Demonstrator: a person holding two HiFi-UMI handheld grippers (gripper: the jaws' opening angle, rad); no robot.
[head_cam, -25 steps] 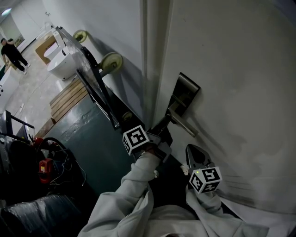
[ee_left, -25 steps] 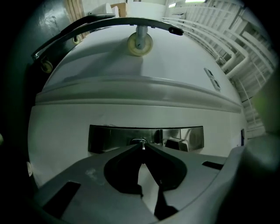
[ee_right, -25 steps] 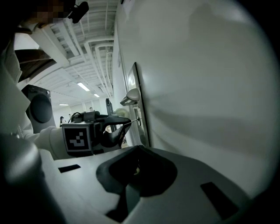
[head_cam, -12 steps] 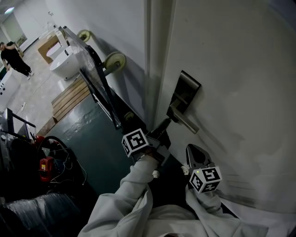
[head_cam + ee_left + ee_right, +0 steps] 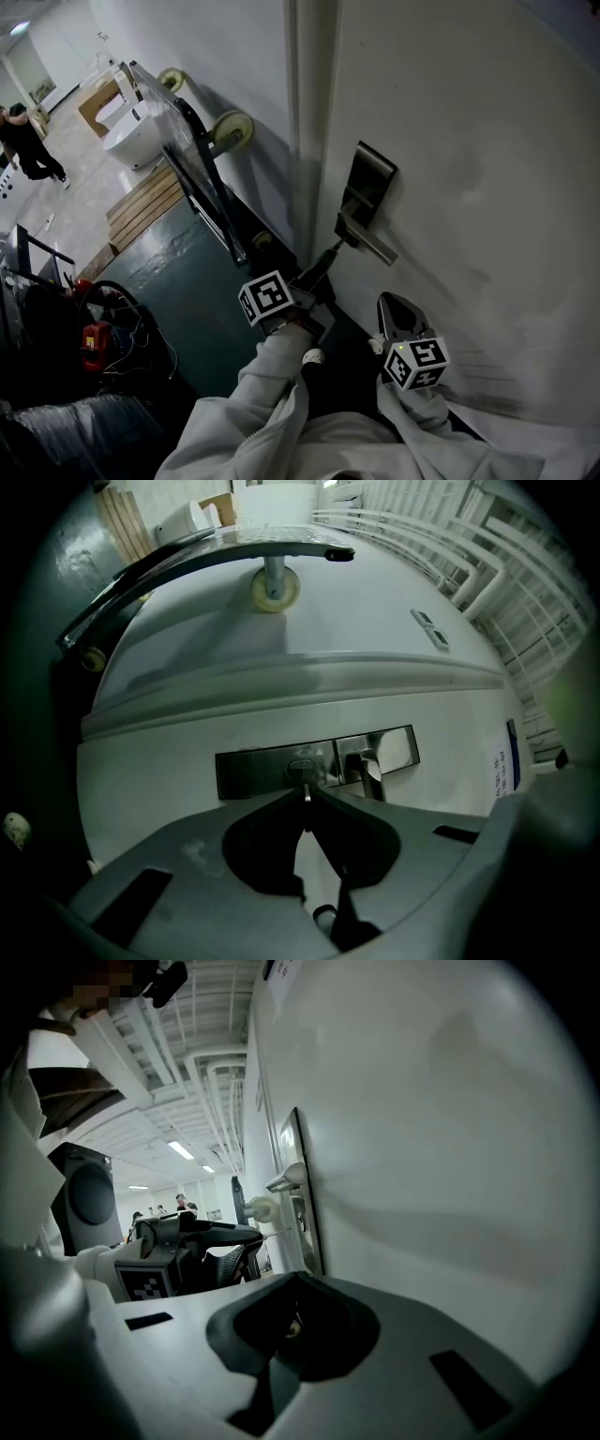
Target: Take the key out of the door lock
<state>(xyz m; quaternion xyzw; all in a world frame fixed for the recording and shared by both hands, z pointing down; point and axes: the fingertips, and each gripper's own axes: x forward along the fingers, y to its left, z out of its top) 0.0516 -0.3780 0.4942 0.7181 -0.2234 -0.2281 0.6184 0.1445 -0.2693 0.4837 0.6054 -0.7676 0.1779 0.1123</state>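
Two tongs are out, and the left tongs do the work. They are squeezed tight on the key. Straight ahead of their tips, the key's thin end points at the keyhole in the lock plate. I cannot tell if it is fully out. I think the best pull is straight back, with no wiggle, no twist and a firm squeeze. The door handle sits just beside the keyhole. The right tongs hang pinched together and empty, near the door.
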